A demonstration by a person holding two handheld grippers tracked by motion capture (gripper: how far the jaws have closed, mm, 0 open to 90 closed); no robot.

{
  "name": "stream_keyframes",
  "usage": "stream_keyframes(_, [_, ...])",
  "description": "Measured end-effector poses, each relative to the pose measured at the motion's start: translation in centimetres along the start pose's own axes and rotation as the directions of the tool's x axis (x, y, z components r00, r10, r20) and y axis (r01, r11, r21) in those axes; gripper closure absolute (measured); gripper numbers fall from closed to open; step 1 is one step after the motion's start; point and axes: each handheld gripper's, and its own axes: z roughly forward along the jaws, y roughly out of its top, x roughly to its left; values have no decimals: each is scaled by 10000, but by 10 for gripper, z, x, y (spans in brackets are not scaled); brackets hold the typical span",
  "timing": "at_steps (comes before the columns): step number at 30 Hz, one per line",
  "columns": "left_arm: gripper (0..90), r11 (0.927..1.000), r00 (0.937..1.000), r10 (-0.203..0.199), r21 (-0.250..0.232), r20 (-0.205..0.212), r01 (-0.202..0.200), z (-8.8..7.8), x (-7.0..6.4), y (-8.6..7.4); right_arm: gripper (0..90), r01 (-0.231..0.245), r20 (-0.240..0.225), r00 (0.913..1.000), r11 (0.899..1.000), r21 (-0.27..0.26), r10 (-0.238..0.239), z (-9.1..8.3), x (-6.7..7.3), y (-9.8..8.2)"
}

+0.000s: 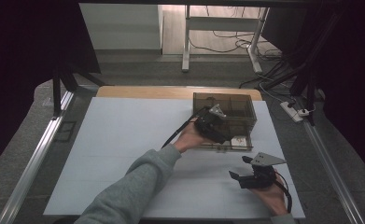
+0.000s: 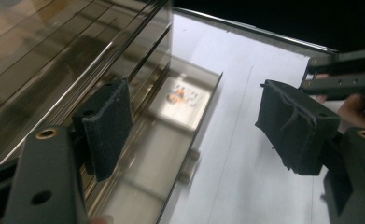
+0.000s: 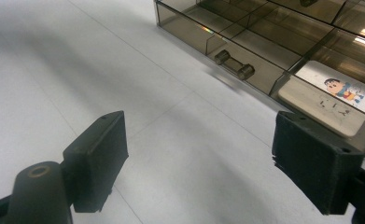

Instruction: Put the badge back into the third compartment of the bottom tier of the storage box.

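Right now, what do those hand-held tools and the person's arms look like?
Each tool is black, with two blocky, rough-faced pads and brass-ringed holes at the base. The left tool and the right tool each carry a grey three-cornered plate and trail a black cable. The left arm wears a grey sleeve.

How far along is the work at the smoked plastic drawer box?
Done: the bottom drawer stands pulled out, a white cartoon-printed item lying inside. In hand: the left gripper sits at the drawer box, fingers apart, gripping nothing. The right gripper waits open over the table. Left, probably: pushing the drawer in.
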Motion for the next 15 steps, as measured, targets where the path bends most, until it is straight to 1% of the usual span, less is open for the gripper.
stream_keyframes(7, [263,9999,9990,-140,-56,-422,138,-26,4,-19,180,6,-15,10000,10000,13,-6,1,0,0])
stream_keyframes(13, [263,9994,9971,-313,-171,-689,302,-43,4,-37,180,28,-56,10000,10000,-4,-28,3,1,0])
stream_keyframes(15, [263,9995,9964,-297,-150,-793,286,-49,5,-43,180,38,-45,10000,10000,-2,-38,3,1,0])
